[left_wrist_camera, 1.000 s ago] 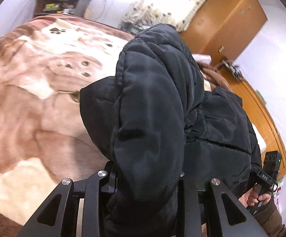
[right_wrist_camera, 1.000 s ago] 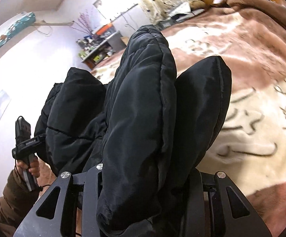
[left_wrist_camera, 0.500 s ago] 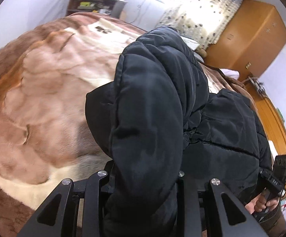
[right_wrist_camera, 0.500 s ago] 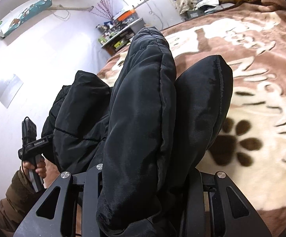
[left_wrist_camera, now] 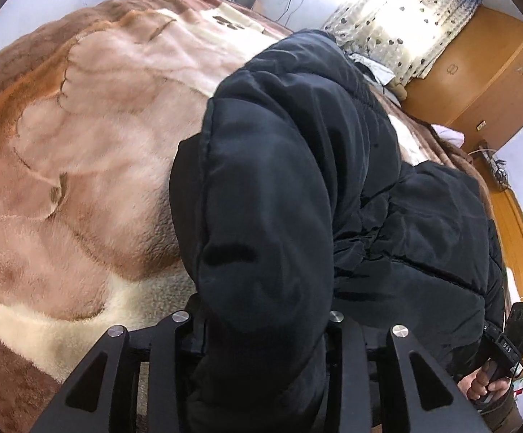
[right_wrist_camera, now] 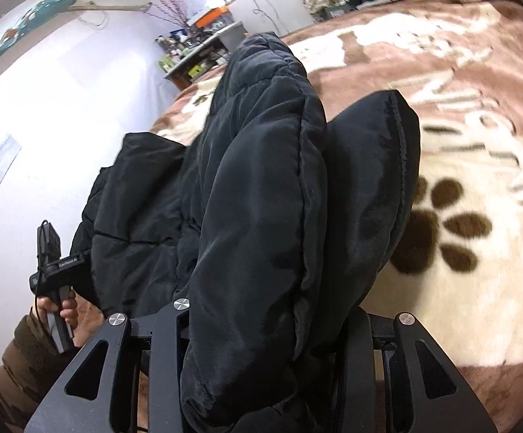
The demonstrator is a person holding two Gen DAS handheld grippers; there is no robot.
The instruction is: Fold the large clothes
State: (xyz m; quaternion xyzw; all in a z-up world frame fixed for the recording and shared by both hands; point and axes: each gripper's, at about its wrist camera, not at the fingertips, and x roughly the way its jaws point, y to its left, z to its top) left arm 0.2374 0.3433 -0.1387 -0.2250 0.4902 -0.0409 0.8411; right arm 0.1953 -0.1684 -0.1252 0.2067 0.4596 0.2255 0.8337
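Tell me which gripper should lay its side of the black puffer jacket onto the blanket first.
Neither stands out: left gripper and right gripper each have puffer jacket bunched between opening jaws above the blanket.

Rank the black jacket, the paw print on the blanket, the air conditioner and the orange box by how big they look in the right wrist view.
Largest to smallest as seen:
1. black jacket, though it sits nearest the camera
2. paw print
3. air conditioner, far off on the wall, so likely bigger in reality
4. orange box
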